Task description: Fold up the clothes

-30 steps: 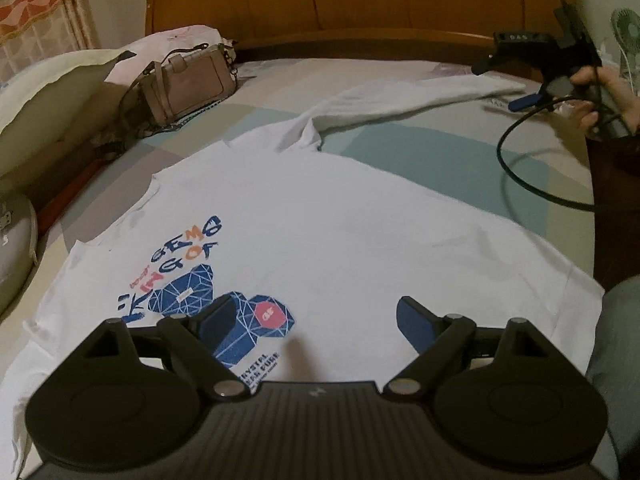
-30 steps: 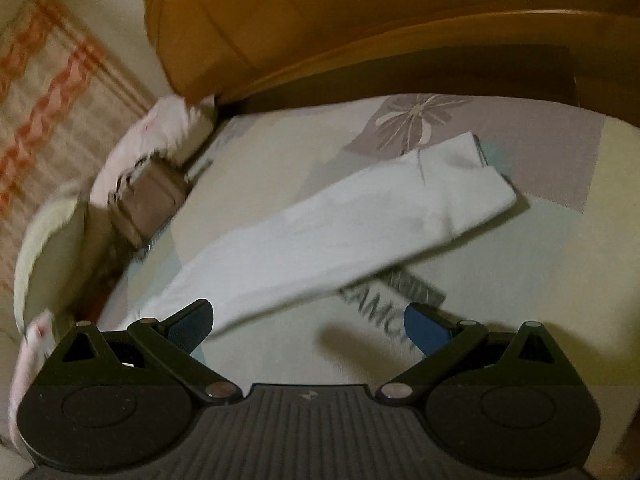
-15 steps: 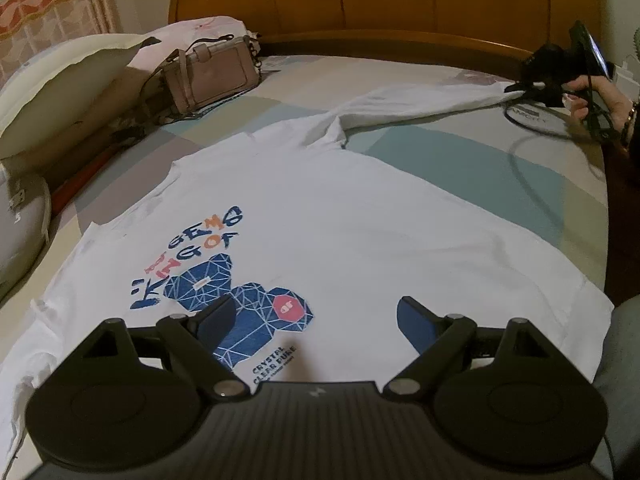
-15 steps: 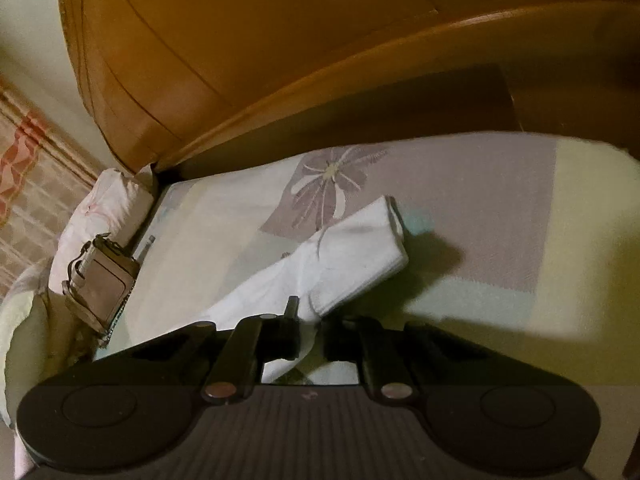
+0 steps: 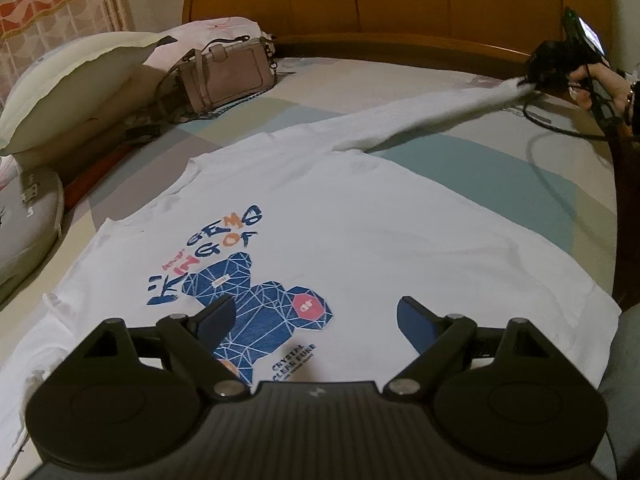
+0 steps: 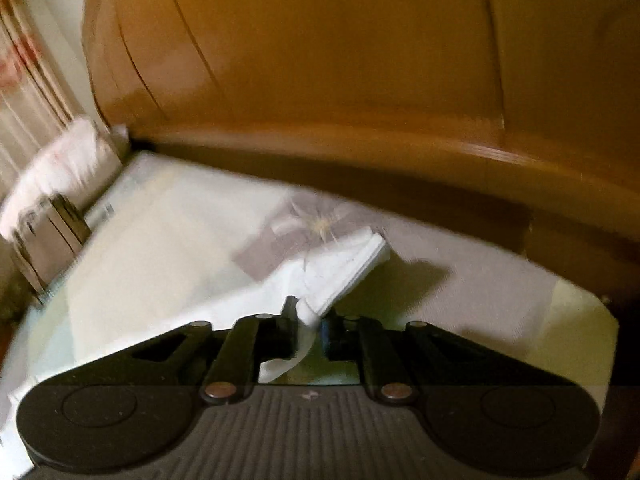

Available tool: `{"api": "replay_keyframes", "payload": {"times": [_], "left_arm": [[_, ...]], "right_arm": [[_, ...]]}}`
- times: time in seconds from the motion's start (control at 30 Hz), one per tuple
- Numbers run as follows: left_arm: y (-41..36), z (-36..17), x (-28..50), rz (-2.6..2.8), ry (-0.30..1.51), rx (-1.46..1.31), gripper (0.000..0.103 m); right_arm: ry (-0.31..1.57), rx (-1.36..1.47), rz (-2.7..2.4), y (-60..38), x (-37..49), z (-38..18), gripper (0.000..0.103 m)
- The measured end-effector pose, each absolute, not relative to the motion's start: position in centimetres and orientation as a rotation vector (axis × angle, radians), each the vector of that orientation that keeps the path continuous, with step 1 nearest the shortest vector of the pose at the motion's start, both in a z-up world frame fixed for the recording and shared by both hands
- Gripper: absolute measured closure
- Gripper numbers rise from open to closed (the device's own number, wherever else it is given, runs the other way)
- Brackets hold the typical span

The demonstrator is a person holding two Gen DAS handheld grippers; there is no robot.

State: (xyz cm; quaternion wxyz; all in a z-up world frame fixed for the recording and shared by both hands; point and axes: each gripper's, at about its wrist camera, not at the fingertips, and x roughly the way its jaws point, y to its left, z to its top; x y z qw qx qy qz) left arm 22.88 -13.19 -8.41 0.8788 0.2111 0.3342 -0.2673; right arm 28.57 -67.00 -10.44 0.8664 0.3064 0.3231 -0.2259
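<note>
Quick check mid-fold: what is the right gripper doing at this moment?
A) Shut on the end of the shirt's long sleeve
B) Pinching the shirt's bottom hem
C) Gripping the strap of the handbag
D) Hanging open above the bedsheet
A: in the right wrist view the right gripper has its fingers closed on the white sleeve, and the left wrist view shows that sleeve stretched out toward it.

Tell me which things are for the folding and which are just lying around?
For the folding:
white shirt
its long sleeve, pinched in the right claw
left claw, open above the shirt

Just lying around:
handbag
pillow
headboard
</note>
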Motion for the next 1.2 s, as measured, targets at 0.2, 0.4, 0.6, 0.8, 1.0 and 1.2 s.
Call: {"api": "replay_keyframes", "payload": {"times": [0.2,0.4,0.6,0.8,1.0,1.2], "left_arm": [[-12.0,-8.4,23.2,-0.55,0.694,0.42,0.015],[-11.0,-8.5,23.5,-0.548,0.687,0.407,0.015],[-10.6,-8.6,23.8,-0.527,0.699,0.399,0.015],[-10.1,-8.9,24.1,-0.5,0.713,0.406,0.015],[-9.9,-9.5,24.8,-0.484,0.717,0.412,0.015],[-10.1,-9.8,24.7,-0.494,0.707,0.416,0.015]], "right_arm": [[0.751,0.624,-0.468,-65.6,25.7,-10.0,0.074],[0.764,0.375,-0.294,-60.5,26.3,-5.7,0.074],[0.721,0.105,-0.008,-53.8,34.0,-4.0,0.063],[0.853,-0.017,0.034,-52.9,41.3,-8.9,0.063],[0.842,-0.171,0.072,-52.1,41.4,-10.6,0.075],[0.827,-0.218,0.084,-51.5,42.4,-10.2,0.1]]}}
